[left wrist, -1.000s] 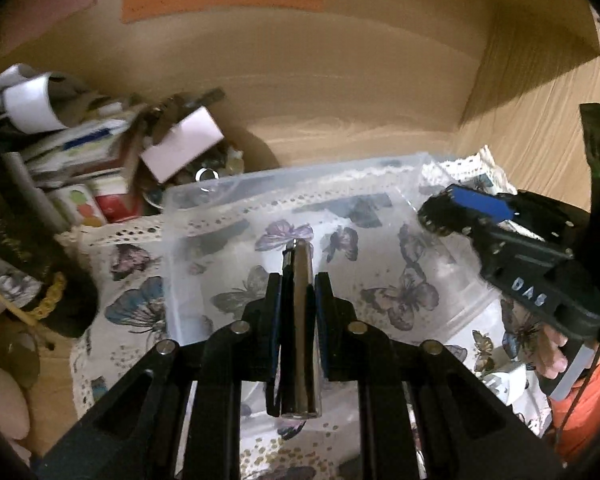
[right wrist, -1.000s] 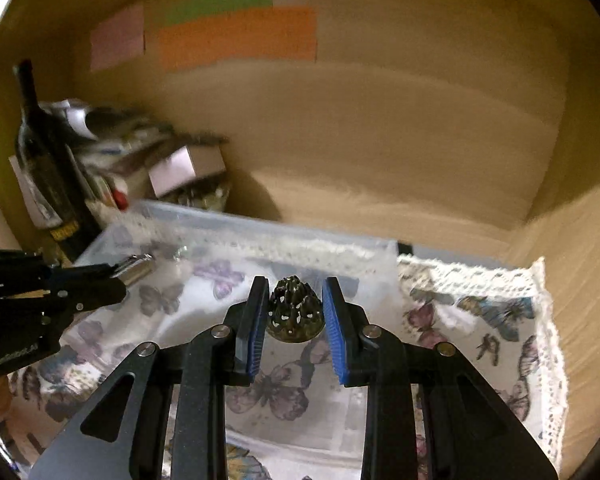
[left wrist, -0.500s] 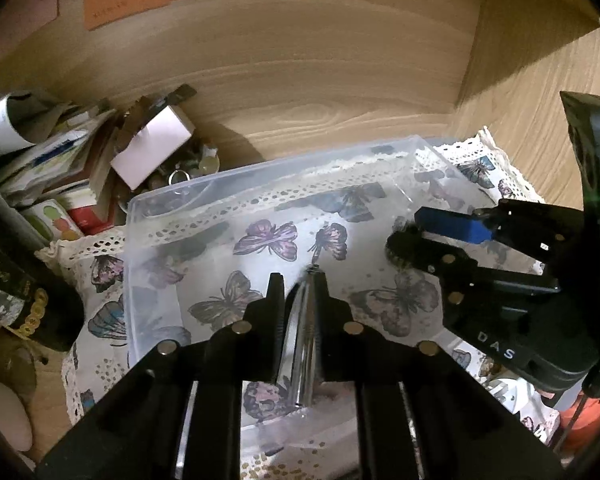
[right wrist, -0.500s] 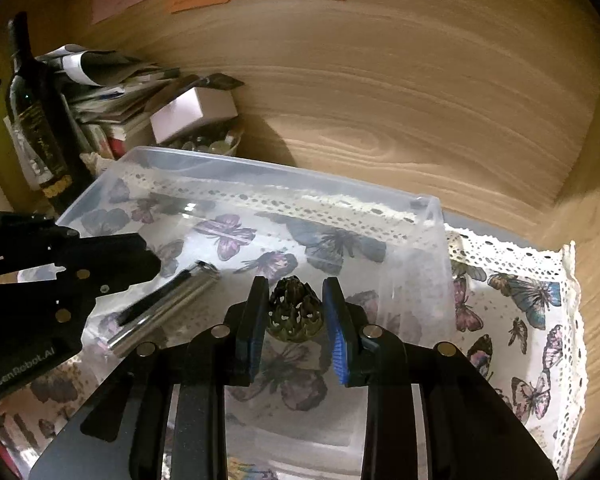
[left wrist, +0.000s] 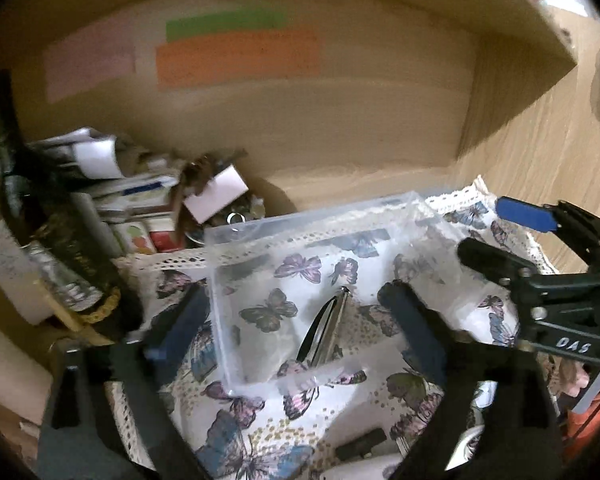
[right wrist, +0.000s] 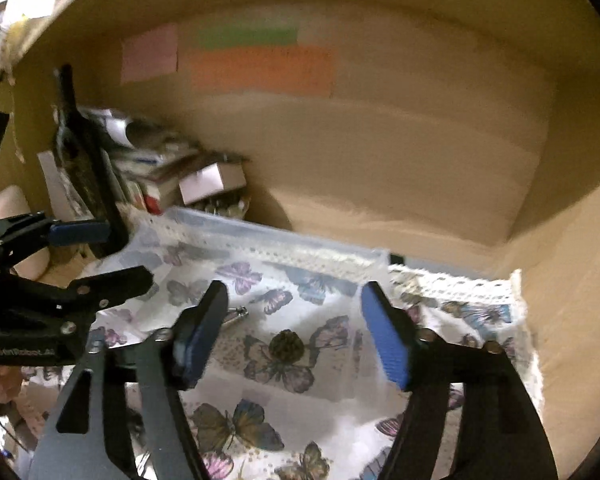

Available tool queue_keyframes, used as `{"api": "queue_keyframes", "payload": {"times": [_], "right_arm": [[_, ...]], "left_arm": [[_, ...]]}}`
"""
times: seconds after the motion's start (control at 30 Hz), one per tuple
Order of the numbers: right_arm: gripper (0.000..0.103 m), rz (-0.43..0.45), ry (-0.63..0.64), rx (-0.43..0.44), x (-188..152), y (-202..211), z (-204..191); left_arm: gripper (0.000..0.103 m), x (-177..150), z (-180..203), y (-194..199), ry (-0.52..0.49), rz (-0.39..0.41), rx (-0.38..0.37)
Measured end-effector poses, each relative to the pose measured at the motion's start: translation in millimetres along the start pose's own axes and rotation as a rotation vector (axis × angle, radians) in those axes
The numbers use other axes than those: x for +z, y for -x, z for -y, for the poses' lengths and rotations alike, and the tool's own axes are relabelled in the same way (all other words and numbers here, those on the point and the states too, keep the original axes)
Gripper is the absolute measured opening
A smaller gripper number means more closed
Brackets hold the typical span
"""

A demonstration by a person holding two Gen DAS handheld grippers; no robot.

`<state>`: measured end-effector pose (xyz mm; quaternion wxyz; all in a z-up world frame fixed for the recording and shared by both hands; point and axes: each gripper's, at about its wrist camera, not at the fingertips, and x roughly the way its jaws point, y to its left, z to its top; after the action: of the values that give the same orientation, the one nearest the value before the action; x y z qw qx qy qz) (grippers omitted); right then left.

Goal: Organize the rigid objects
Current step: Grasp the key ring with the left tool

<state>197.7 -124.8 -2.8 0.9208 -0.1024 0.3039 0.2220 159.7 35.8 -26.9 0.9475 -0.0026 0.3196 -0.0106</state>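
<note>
Two grippers spread wide over a clear plastic bin (left wrist: 236, 240), left gripper (left wrist: 296, 328) empty above the shiny metal cylinder (left wrist: 328, 332) lying inside at frame centre, right gripper (right wrist: 292, 336) empty above the small dark studded cone (right wrist: 287, 345), butterfly-print cloth (right wrist: 480, 316) beneath

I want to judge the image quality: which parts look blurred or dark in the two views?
Left wrist view: dim warm light, left gripper fingers smeared, metal pen fairly sharp. Right wrist view: overall motion blur, wall notes soft, small cone dark and indistinct.
</note>
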Motion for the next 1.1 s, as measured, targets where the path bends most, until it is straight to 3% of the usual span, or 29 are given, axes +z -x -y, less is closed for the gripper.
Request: {"api": "queue_keyframes", "payload": {"times": [0.1,0.37,0.7,0.93,1.1], "right_arm": [[0.079,0.032,-0.006,-0.012,-6,20,0],[0.081,0.043,-0.047,-0.033,-41,54,3],[0.081,-0.090,-0.123,-0.033,-104,48,11],[0.081,-0.148,-0.169,-0.024,-134,49,17],[0.075,-0.162,-0.180,-0.007,-142,48,16]], "left_arm": [[0.101,-9,-1,16,0.008,0.016,0.003],[0.102,-50,2,26,0.013,-0.051,0.020],[0.102,-110,24,21,0.022,-0.159,0.000],[0.101,-134,44,34,0.008,-0.148,-0.028],[0.081,-142,64,36,-0.034,-0.162,-0.066]]}}
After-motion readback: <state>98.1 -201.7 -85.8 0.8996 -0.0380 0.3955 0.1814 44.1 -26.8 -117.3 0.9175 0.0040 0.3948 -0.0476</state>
